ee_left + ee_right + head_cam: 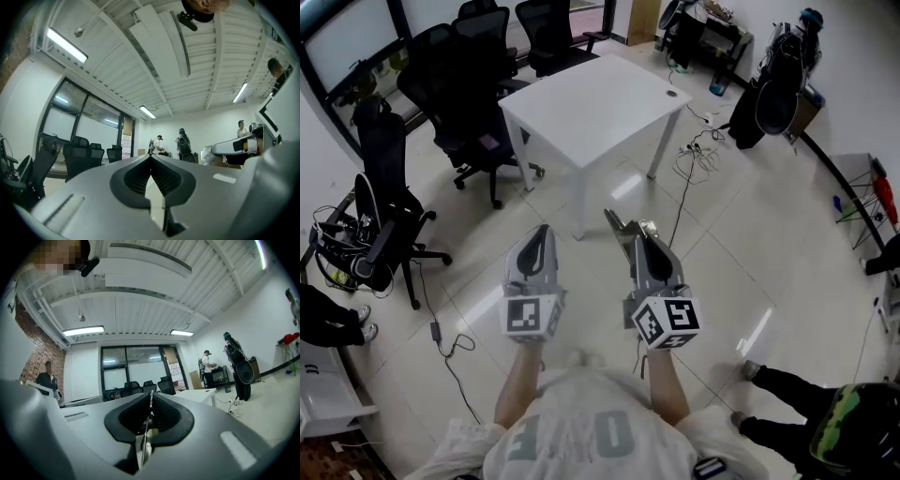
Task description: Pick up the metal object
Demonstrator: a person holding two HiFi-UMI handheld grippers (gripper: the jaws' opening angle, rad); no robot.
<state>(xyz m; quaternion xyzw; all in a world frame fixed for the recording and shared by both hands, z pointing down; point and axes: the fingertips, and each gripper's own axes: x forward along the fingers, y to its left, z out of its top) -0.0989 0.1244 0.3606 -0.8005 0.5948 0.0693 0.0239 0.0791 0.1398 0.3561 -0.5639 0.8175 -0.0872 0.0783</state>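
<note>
The metal object (617, 224) is a thin flat piece sticking forward from my right gripper (639, 240), which is shut on it and held up at chest height over the floor. In the right gripper view the metal object (148, 420) stands edge-on between the dark ribbed pads (165, 414). My left gripper (542, 232) hangs level beside it, to the left. Its tips meet in the left gripper view (151, 158) and nothing is between them.
A white table (600, 94) stands ahead on the tiled floor. Black office chairs (459, 84) crowd its left side, and another chair (384, 206) sits nearer left. Cables (698, 150) trail right of the table. A person's legs (787, 389) are at lower right.
</note>
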